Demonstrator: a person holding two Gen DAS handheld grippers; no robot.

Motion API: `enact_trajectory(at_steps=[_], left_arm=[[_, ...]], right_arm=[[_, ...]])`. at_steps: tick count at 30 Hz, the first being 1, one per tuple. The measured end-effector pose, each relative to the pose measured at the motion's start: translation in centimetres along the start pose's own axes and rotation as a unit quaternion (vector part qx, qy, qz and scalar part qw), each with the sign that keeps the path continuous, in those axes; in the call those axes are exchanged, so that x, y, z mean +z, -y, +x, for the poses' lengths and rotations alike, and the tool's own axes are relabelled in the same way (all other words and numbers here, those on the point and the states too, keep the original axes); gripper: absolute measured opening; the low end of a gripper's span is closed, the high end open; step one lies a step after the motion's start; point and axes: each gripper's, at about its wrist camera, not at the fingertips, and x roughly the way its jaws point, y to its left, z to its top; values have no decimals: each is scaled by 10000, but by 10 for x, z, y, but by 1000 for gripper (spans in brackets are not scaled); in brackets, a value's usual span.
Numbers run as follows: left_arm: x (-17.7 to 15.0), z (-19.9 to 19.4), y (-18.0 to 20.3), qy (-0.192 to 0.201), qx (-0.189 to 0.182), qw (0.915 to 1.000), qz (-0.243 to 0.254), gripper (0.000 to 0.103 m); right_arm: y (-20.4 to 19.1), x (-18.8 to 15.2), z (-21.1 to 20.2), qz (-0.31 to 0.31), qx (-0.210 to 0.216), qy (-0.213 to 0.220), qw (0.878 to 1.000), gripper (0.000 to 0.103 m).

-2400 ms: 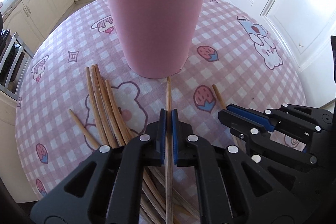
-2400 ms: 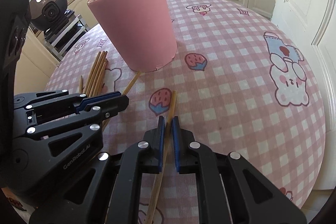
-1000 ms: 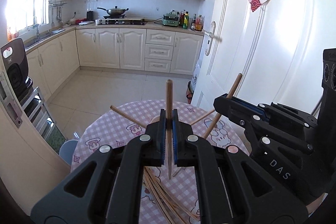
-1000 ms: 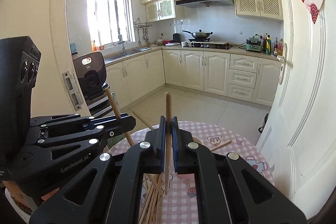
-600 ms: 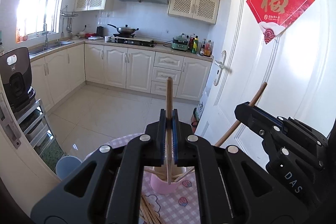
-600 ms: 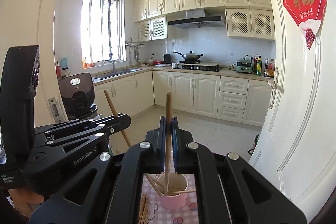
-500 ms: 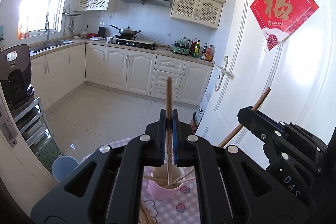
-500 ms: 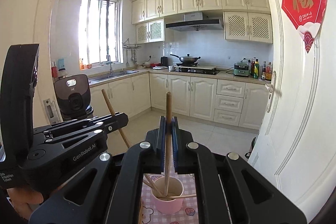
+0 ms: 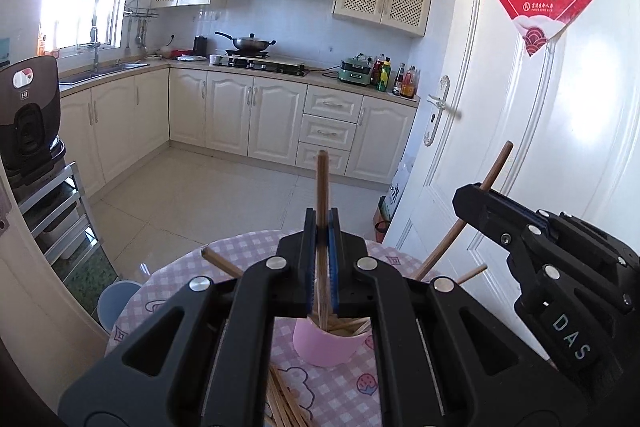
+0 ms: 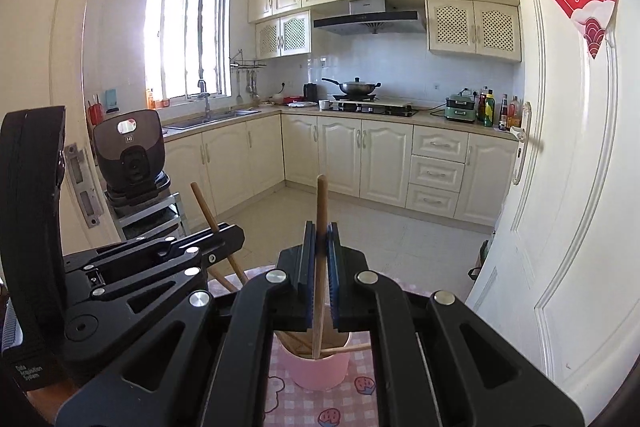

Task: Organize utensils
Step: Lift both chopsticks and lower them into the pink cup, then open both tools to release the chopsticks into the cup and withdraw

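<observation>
Above the pink cup [image 9: 325, 346], each gripper clamped on one upright chopstick [image 9: 322, 187]. Below, loose chopsticks [image 9: 285, 403] on the checked tablecloth [image 9: 168, 291]; beyond, cream kitchen cabinets [image 9: 256, 119].

A pink cup [image 9: 328, 349] stands upright on the checked surface [image 9: 168, 291], with several wooden chopsticks [image 9: 348, 327] leaning inside it. One brown chopstick [image 9: 322, 187] is held nearly upright in the left tool [image 9: 321, 263], its lower end over the cup's mouth. A second chopstick [image 10: 321, 211] is clamped likewise in the right tool [image 10: 320, 267]. More loose chopsticks [image 9: 286, 403] lie on the surface in front of the cup.
</observation>
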Motion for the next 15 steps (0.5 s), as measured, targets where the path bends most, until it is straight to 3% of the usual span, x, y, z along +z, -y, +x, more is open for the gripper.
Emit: enact_trajectory(at_steps=[9, 15], left_arm=[[-23, 7, 4, -198, 87, 9994, 284, 6], [-22, 4, 5, -331, 51, 9986, 399, 7]], right_arm=[[-7, -27, 17, -127, -93, -297, 9994, 4], [-9, -28, 15, -111, -188, -256, 9994, 5]])
